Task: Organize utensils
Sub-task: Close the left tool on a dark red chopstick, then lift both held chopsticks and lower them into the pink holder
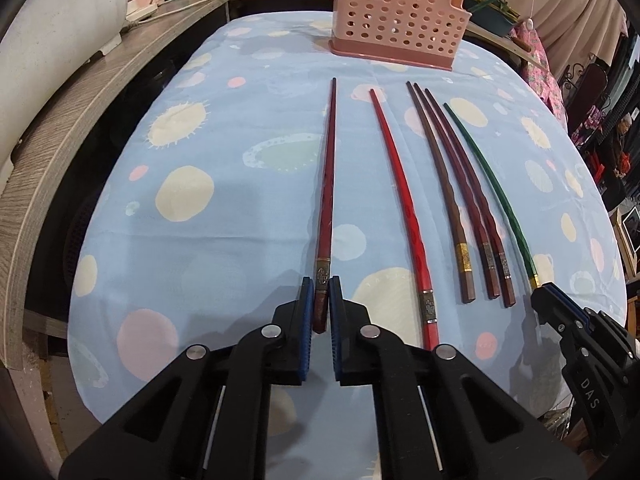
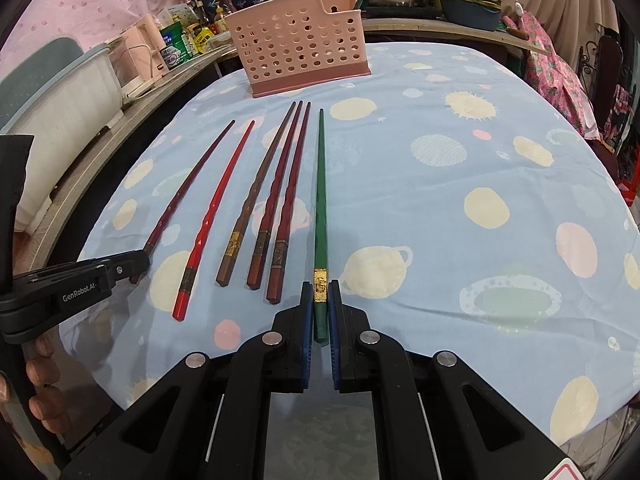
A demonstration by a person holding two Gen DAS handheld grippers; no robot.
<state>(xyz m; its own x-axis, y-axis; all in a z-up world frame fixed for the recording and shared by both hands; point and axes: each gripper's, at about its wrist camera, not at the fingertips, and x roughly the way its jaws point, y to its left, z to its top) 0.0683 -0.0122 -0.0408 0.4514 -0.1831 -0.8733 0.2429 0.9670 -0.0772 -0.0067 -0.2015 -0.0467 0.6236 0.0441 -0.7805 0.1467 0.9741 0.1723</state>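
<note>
My left gripper (image 1: 321, 292) clamped on the thick end of the dark red chopstick (image 1: 326, 184), my right gripper (image 2: 320, 296) clamped on the green chopstick (image 2: 321, 200), four more chopsticks lying between them on the spotted cloth (image 2: 440, 220), pink basket (image 2: 298, 46) standing beyond their tips.

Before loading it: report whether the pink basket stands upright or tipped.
Upright. The pink basket sits flat on its base on the tablecloth, open top facing up.
</note>
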